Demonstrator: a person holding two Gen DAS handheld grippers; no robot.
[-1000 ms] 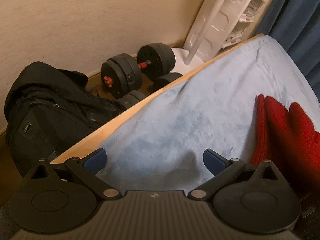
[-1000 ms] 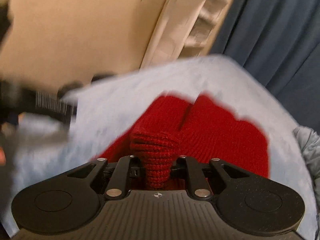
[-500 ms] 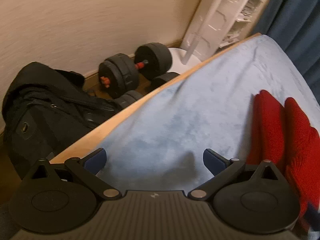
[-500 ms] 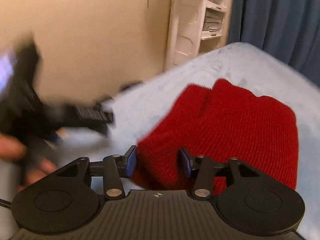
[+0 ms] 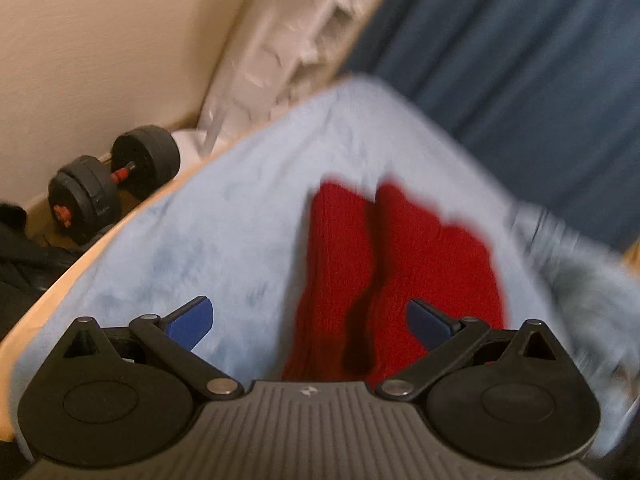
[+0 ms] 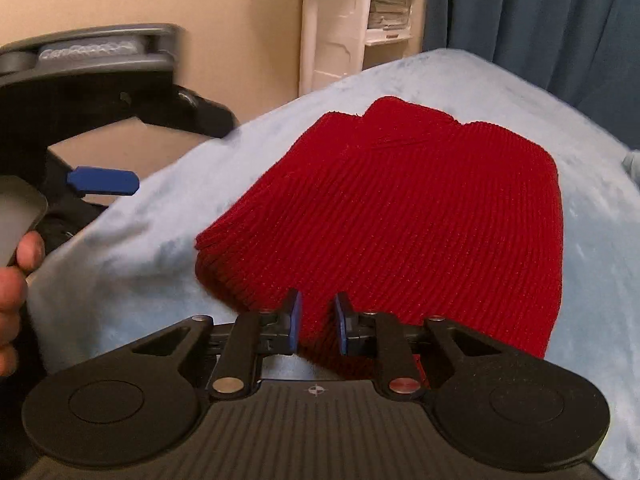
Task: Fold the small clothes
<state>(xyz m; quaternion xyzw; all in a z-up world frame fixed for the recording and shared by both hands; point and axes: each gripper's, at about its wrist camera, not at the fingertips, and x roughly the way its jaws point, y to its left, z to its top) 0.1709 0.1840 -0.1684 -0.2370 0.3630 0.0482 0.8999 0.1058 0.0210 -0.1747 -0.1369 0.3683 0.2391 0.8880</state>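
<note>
We count one red knitted garment (image 6: 400, 216) on one light blue fleece blanket (image 6: 460, 76); in the blurred left wrist view it shows as two lobes side by side, yet we take it for one piece. We count two claws: the right claw (image 6: 317, 316) and the left claw (image 5: 308, 320), each with two blue pads. One hand (image 6: 16, 280) shows at the edge. Beside the bed we count one dumbbell (image 5: 112, 176) with two black ends, one white shelf unit (image 6: 352, 20) and one dark blue curtain (image 6: 532, 12).
</note>
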